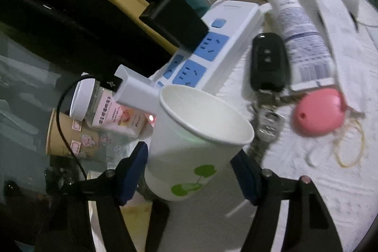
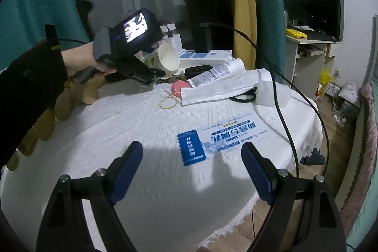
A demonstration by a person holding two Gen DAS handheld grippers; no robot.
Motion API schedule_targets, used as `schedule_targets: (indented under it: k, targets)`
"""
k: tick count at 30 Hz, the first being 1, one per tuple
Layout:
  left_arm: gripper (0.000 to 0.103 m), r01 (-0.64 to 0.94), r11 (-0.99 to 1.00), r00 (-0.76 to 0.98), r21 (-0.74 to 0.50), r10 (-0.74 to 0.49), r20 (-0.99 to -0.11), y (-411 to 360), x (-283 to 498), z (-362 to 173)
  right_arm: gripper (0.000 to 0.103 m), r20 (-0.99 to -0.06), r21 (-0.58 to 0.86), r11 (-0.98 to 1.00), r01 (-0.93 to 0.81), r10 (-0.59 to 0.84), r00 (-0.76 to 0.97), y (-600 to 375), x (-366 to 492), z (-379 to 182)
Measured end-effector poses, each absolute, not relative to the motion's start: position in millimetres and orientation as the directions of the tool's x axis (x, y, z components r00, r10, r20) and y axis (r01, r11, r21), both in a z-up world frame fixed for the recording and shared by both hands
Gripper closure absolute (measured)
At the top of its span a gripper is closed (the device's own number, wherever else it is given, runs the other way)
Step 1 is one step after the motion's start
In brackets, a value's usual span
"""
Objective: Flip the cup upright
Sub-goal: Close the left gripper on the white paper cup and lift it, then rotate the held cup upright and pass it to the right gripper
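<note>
Left wrist view: left gripper (image 1: pixel 189 171) fingers clamp tilted paper cup (image 1: pixel 196 141); right gripper (image 2: pixel 192 169) spread wide, holding nothing.

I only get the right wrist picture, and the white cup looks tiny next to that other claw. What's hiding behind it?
Observer: A clear jar with a white lid and pink label sits just beyond the white cup.
Operator: Anything else back there?
Observer: A brown paper cup printed with pink drawings, next to the jar.
Operator: Is the left claw touching the white cup?
Observer: One blue pad looks pressed against its wall; at the other pad I seem to see a gap.
</note>
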State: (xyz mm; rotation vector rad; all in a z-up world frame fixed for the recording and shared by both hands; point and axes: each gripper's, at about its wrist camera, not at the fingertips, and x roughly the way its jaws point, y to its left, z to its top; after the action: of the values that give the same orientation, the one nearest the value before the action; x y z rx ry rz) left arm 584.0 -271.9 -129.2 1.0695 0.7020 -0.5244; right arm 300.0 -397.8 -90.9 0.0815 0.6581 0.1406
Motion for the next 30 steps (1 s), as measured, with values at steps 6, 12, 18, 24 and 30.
schedule_targets:
  k: [6, 12, 18, 24, 30]
  targets:
    - [0.033, 0.690, 0.503, 0.644, 0.520, -0.099, -0.759, -249.7, 531.2, -89.1, 0.019, -0.590, 0.163, 0.982, -0.101, 0.179, 0.787, -399.6, 283.2, -82.8]
    - [0.033, 0.674, 0.683, 0.542, 0.281, -0.199, -0.817, -198.7, 456.7, -32.5, 0.019, -0.557, 0.172, 0.975, -0.142, 0.215, 0.802, -385.2, 253.4, -65.3]
    - [0.033, 0.597, 0.801, 0.379, 0.047, -0.229, -0.896, -150.1, 364.7, -26.1, 0.019, -0.532, 0.225, 0.956, -0.190, 0.284, 0.798, -369.0, 211.5, -56.6]
    - [0.033, 0.384, 0.892, 0.186, -0.238, -0.328, -0.926, -96.9, 298.3, -59.7, 0.019, -0.514, 0.267, 0.934, -0.240, 0.348, 0.784, -350.2, 174.4, -60.3]
    - [0.033, 0.123, 0.849, 0.134, -0.513, -0.527, -0.839, -68.9, 251.8, -88.9, 0.019, -0.519, 0.329, 0.907, -0.262, 0.406, 0.752, -340.5, 160.2, -66.9]
